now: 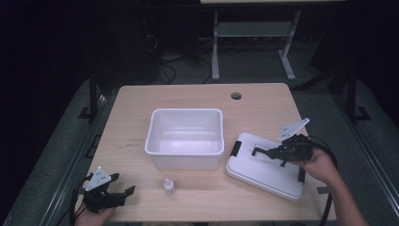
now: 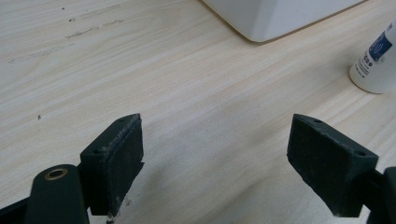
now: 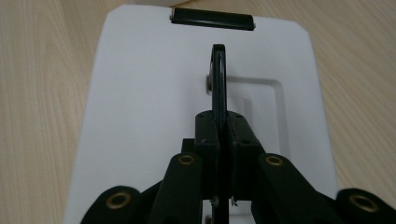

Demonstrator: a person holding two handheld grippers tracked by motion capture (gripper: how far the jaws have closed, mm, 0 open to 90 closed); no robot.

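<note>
Right gripper (image 1: 261,151) sits over the flat white plastic lid with black clips (image 1: 254,172), which lies on the pale wooden tabletop (image 1: 131,127) just right of the open white rectangular plastic bin (image 1: 185,137). From the high view, the gripper reaches leftward across the lid's recessed centre. The right gripper view gets in close: jaws pressed together on the thin black handle (image 3: 218,79) standing upright on edge from the lid's sunken panel, the blade of it running straight up between the pads. That view also picks out 1 black clip (image 3: 212,18) at the lid's far edge, and wood grain on both sides of the lid.

Over to the left gripper (image 1: 120,194), down at the near left corner of the tabletop. Jaws spread wide, nothing between them. The left gripper view confirms it: 2 black pads (image 2: 119,161) well apart with bare wood between. It also shows detail that the high view cannot: the small white bottle (image 1: 169,187) carries a blue label (image 2: 379,46), and a corner of the bin sits at the top. In the high view, the bottle stands upright in front of the bin, between the 2 grippers.
</note>
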